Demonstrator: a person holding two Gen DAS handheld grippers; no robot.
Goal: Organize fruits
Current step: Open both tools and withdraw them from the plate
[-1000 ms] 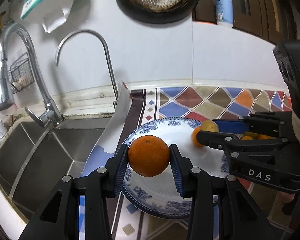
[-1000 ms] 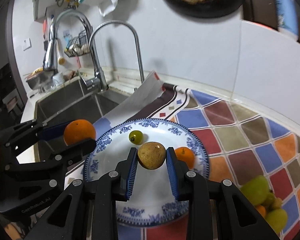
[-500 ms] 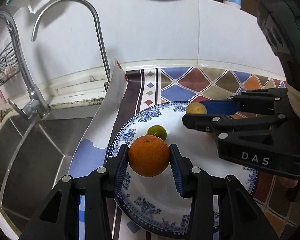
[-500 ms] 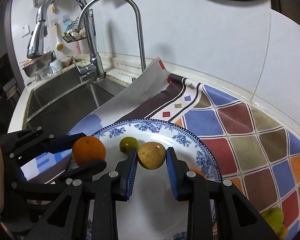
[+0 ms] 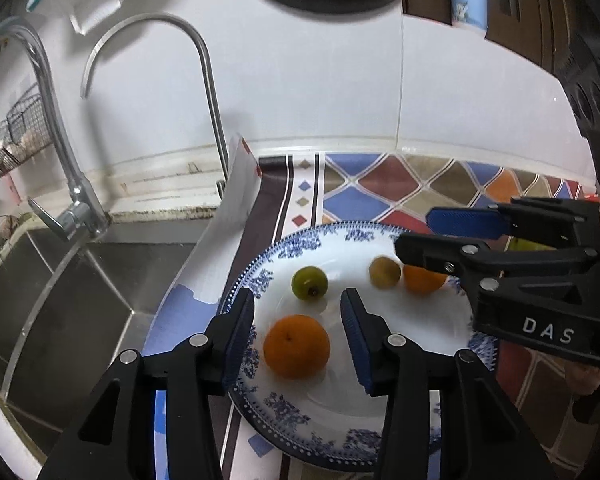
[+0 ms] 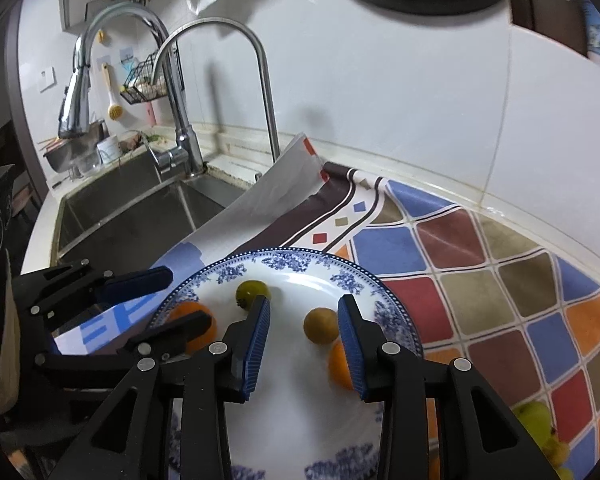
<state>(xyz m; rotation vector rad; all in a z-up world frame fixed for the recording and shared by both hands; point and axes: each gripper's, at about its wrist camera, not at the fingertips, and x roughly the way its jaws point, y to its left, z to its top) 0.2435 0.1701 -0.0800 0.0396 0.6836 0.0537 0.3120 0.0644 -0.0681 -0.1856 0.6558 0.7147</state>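
Black left gripper (image 5: pixel 298 322): its blue-padded jaws were opening, spread wider than the big orange (image 5: pixel 297 346) lying between them on the plate (image 5: pixel 384 396); neither pad touched the fruit.
Black right gripper (image 6: pixel 302 340): jaws opening too, with the small yellow-brown fruit (image 6: pixel 321 325) between them on the plate; a clear gap showed on its left side, and on the right it sat just beside the pad, contact not clear.
Right gripper seen from the left camera: it (image 5: pixel 414 236) reached in from the right over the plate's far rim, above the yellow-brown fruit.
Fruit on the plate, counted: four — one big orange, one small orange (image 5: pixel 424 280), one green fruit (image 5: pixel 309 283), one yellow-brown fruit.
Positions: the green fruit lay beyond the big orange; the small orange lay just right of the yellow-brown fruit, near the rim.
Fruit off the plate: a cluster of green and yellow pieces (image 6: pixel 538 420) at the lower right on the cloth; number unclear.
Plate: one, white with blue pattern, on the chequered cloth (image 6: pixel 480 280) beside the sink (image 6: pixel 140 216).
Taps: two curved ones (image 6: pixel 228 92) behind the sink.
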